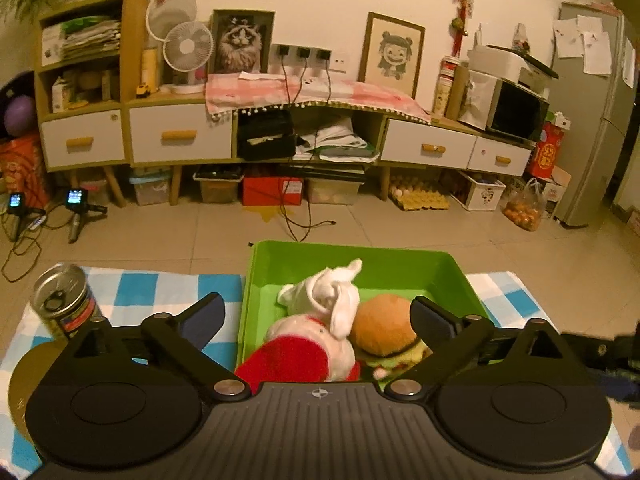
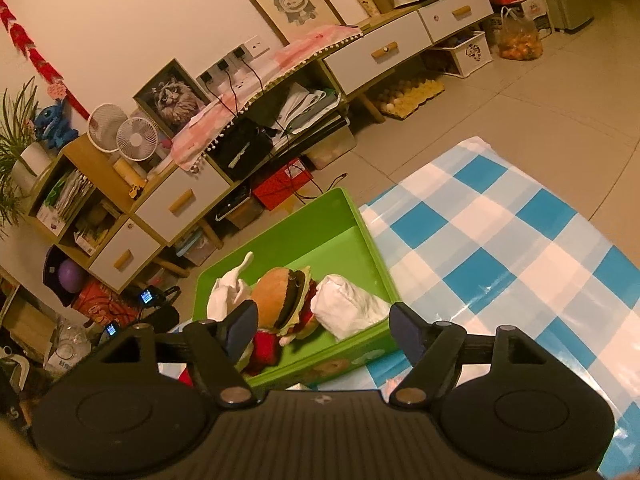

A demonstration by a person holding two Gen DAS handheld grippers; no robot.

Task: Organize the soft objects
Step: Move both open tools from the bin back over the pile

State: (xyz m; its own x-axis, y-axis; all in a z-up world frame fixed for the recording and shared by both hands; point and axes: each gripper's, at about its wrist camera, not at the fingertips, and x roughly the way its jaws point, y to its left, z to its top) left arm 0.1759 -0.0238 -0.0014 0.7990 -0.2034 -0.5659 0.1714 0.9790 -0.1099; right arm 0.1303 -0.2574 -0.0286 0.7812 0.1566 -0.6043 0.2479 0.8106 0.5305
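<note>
A green bin [image 1: 452,276] stands on a blue-and-white checked cloth [image 1: 160,284]. Inside lie a white plush rabbit in red clothes [image 1: 320,320] and, touching it on the right, a plush burger [image 1: 384,328]. My left gripper [image 1: 318,306] hovers open above them, its pads clear of both toys. In the right wrist view the green bin [image 2: 360,236] holds the plush burger [image 2: 280,296], the rabbit [image 2: 230,288] behind it and a white soft bundle [image 2: 348,306] at the near right. My right gripper [image 2: 324,312] is open over the bin's near wall, gripping nothing.
A tin can [image 1: 64,300] stands on the cloth left of the bin, with a gold round disc [image 1: 24,372] near it. The checked cloth [image 2: 520,240] stretches right of the bin. A long low cabinet [image 1: 180,136] and cables [image 1: 304,224] lie beyond on the tiled floor.
</note>
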